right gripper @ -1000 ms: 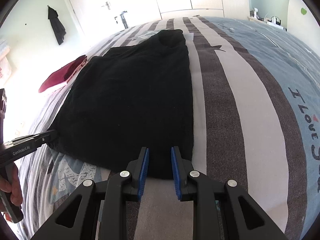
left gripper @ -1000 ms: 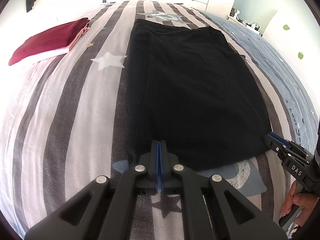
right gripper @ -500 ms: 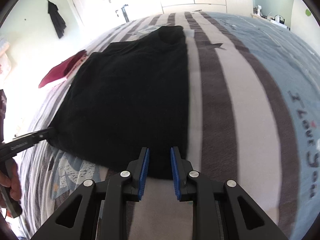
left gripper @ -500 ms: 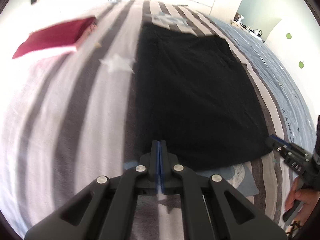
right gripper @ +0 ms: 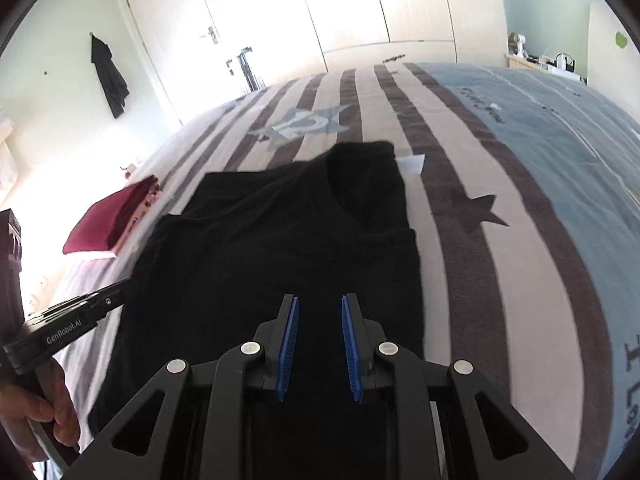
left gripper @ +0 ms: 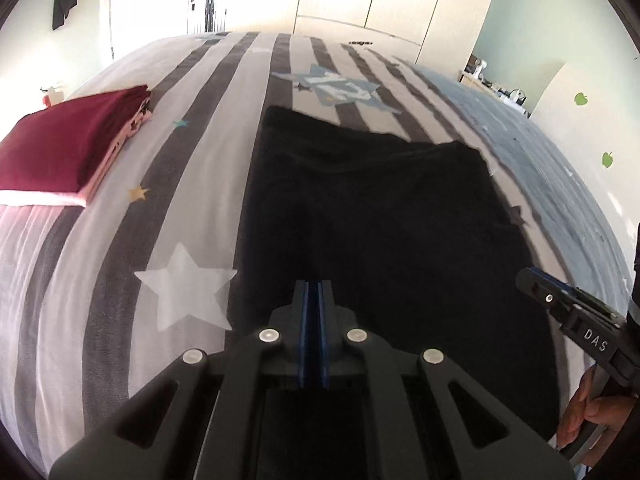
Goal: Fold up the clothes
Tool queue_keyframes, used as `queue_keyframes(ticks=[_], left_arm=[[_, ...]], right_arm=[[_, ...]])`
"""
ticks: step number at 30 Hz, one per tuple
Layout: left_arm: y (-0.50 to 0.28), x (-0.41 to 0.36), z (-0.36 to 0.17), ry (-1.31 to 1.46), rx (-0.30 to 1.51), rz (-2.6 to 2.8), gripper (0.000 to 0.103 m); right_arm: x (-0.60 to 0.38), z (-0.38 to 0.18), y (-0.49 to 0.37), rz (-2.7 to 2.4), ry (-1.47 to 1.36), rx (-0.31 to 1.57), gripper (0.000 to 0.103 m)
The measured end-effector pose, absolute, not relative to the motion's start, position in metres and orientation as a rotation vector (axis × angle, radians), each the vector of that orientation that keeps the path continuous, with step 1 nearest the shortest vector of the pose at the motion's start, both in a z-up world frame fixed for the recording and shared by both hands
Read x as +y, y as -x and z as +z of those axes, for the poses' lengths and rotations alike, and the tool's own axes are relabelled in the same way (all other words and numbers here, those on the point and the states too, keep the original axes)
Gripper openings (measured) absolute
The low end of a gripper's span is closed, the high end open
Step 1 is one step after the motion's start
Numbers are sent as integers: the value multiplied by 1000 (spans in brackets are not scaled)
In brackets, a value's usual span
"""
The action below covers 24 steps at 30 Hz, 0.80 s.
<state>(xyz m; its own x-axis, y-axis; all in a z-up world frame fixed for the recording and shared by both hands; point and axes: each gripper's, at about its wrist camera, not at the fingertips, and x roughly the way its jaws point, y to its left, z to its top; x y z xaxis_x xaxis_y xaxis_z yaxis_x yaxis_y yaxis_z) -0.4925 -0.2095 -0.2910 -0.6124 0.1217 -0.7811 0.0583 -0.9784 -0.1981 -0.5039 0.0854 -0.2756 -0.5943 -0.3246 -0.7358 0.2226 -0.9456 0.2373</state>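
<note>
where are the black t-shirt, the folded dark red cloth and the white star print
black cotton t-shirt (right gripper: pixel 248 248), right wrist view, chest panel
folded dark red cloth (left gripper: pixel 60 144), left wrist view, top face
white star print (left gripper: pixel 186 288), left wrist view, star's centre

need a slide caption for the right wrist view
Right gripper, fingers apart, over a black garment on the striped bed; folded maroon clothes lie beyond.

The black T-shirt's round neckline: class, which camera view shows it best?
The right wrist view: the black T-shirt's round neckline shows clearly at the far end there. The left wrist view shows only flat dark fabric, neckline indistinct.
</note>
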Motion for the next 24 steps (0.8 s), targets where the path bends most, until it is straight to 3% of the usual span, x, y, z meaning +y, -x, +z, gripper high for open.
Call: queue_keyframes(ticks=[5, 11, 18, 24], left_arm=[[487, -215, -302, 1370, -360, 2771, 4], [521, -209, -273, 1277, -299, 2843, 4], [575, -222, -312, 1402, -328, 2839, 7], [578, -221, -305, 1405, -333, 2841, 7]], right_arm=[[95, -306, 505, -2527, -1252, -189, 19], [100, -284, 522, -2552, -1212, -209, 20], [101, -301, 576, -2550, -1249, -238, 20], [99, -293, 581, -2565, -1233, -223, 20]])
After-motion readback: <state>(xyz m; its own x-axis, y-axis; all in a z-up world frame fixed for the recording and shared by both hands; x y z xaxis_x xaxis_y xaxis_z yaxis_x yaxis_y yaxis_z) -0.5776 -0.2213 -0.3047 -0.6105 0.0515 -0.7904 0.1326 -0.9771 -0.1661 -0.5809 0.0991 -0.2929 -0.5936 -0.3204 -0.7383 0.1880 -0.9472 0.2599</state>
